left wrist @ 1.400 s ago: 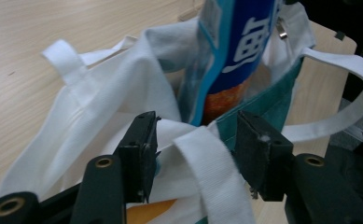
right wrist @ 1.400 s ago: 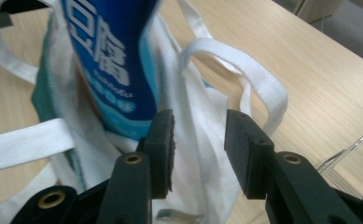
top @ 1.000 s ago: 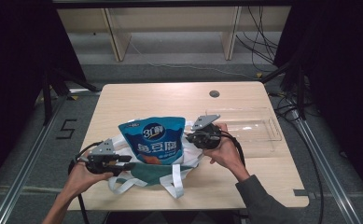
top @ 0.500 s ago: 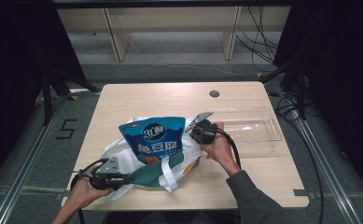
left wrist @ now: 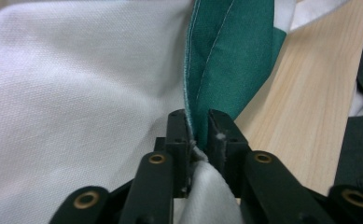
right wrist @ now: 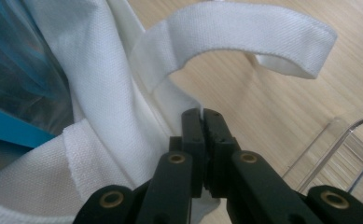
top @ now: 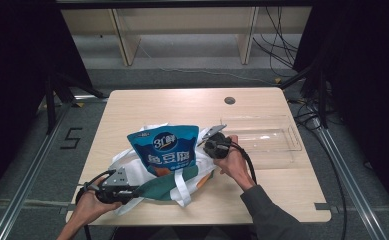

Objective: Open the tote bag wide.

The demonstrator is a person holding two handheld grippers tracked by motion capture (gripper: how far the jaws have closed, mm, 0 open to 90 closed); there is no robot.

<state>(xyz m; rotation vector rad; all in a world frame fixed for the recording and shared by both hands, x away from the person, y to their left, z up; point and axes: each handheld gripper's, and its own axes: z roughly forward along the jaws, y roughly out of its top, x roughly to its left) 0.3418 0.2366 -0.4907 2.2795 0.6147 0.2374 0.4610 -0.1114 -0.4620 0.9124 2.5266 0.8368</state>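
White and green cloth is what you are working with: one tote bag (top: 152,182) is lying at the lower centre of the high view on the bench (top: 282,200), with one blue pouch (top: 166,150) standing in its mouth. Your left hand (top: 89,207) is coming in low from the bottom left, forearm angled up toward the bag, and your left gripper (top: 113,186) is lying nearly level; its fingers have just been easing apart a little, yet they are pinching the bag's green edge (left wrist: 216,60). Your right hand (top: 234,162) is reaching in from the lower right, wrist bent inward, and your right gripper (top: 216,145) is clamping its fingers on the bag's white cloth (right wrist: 123,93). One clear tray (top: 277,140) is sitting right of centre.
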